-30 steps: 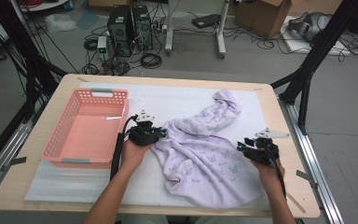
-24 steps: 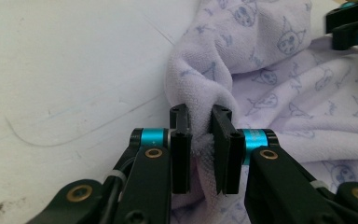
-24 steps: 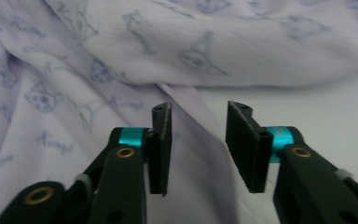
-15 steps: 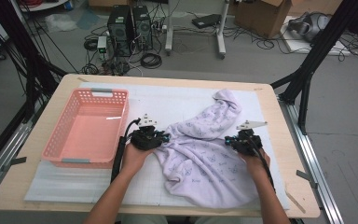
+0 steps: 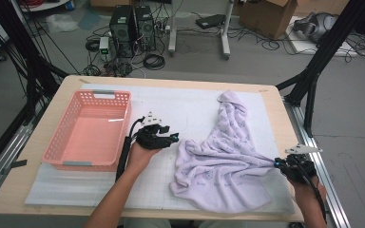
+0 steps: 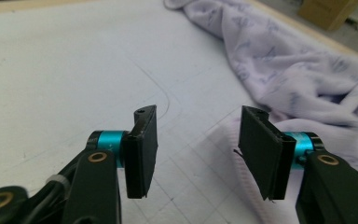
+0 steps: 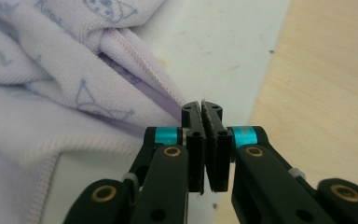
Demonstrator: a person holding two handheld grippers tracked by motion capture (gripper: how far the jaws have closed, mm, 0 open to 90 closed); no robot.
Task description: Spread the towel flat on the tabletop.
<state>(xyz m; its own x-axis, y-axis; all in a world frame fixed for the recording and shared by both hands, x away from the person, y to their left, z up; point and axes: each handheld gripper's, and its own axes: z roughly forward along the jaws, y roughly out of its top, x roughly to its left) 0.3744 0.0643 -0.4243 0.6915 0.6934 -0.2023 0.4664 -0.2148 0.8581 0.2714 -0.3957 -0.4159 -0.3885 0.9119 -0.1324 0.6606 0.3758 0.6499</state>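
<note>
A lilac printed cloth lies crumpled on the white mat, with one long end reaching toward the far right. My right gripper is shut on the cloth's right edge, which is drawn out to a point near the table's right side. In the right gripper view the hem runs into the closed jaws of that gripper. My left gripper sits just left of the cloth. Its jaws have just been opening, and the left gripper has only bare mat between them, with the cloth beyond.
A pink plastic basket stands on the table's left side, with nothing in it. The wooden table edge runs close to my right gripper. Computer towers, cables and boxes are on the floor beyond the table.
My right gripper closed on the cloth's edge and pulled it out to the right and toward the person. My left gripper opened and the cloth is no longer between its jaws.
</note>
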